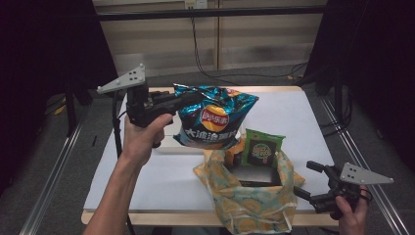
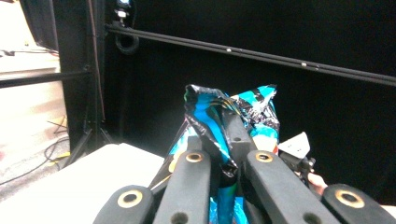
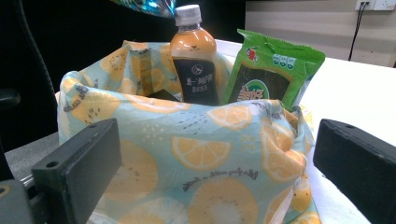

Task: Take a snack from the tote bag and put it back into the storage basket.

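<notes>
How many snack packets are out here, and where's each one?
2. The blue chip bag hangs from the left gripper above the table. The green snack packet stands in the fruit-print bag; more could be hidden inside.

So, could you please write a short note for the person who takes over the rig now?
Left hand-held gripper: shut on the blue chips bag, held above the table.
Right hand-held gripper: open, empty, beside the lemon-print bag.
Done: bottle and green packet stand in the lemon-print bag.
Left: probably put the chips bag in too.
</notes>
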`<action>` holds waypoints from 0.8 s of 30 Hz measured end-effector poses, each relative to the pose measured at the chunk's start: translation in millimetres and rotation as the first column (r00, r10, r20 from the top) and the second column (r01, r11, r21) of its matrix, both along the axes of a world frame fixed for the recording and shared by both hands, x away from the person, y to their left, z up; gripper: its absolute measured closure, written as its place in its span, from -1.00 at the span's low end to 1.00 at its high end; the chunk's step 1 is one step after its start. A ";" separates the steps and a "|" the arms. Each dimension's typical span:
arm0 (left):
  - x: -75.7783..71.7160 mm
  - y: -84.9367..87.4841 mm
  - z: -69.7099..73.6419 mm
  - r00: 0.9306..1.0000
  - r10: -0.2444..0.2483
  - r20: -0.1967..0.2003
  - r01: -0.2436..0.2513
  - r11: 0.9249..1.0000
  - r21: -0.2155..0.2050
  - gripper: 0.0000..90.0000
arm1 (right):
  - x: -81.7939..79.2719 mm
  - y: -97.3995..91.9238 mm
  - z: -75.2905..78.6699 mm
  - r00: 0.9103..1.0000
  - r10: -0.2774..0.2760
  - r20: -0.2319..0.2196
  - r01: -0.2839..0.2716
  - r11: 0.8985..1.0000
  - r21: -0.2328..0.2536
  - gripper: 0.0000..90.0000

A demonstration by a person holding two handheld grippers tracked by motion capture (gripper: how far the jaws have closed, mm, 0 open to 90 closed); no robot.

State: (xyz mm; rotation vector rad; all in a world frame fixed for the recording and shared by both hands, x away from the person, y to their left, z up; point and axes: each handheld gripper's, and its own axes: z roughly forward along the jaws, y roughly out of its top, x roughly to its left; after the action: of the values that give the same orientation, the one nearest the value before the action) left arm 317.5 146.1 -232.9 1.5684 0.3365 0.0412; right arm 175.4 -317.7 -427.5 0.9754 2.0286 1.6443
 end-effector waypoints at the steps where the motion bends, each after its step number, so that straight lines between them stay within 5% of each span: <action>1: 1.4 3.2 1.2 1.000 0.005 0.004 -0.005 1.000 -0.001 0.99 | 0.4 0.1 -0.3 1.000 -0.004 0.002 0.004 1.000 -0.001 -0.98; 11: 23.5 22.2 1.7 0.997 0.078 -0.013 -0.079 0.997 -0.012 1.00 | 0.2 -0.7 -0.8 1.000 -0.007 0.002 0.007 1.000 -0.001 -0.98; 16: 35.8 18.6 -9.6 0.995 0.103 0.001 -0.103 0.995 -0.005 0.99 | 0.6 -0.1 -1.3 1.000 0.002 0.004 -0.002 1.000 -0.006 -0.98; 24: 64.6 9.3 -34.3 0.992 0.122 -0.035 -0.121 0.992 0.048 0.99 | -0.7 -0.7 -1.3 1.000 -0.004 0.008 0.004 1.000 -0.011 -0.98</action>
State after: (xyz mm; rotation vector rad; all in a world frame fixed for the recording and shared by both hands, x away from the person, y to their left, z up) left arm 382.1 155.4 -267.2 1.5943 0.4639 0.1144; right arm 174.6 -318.4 -428.8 0.9669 2.0270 1.6302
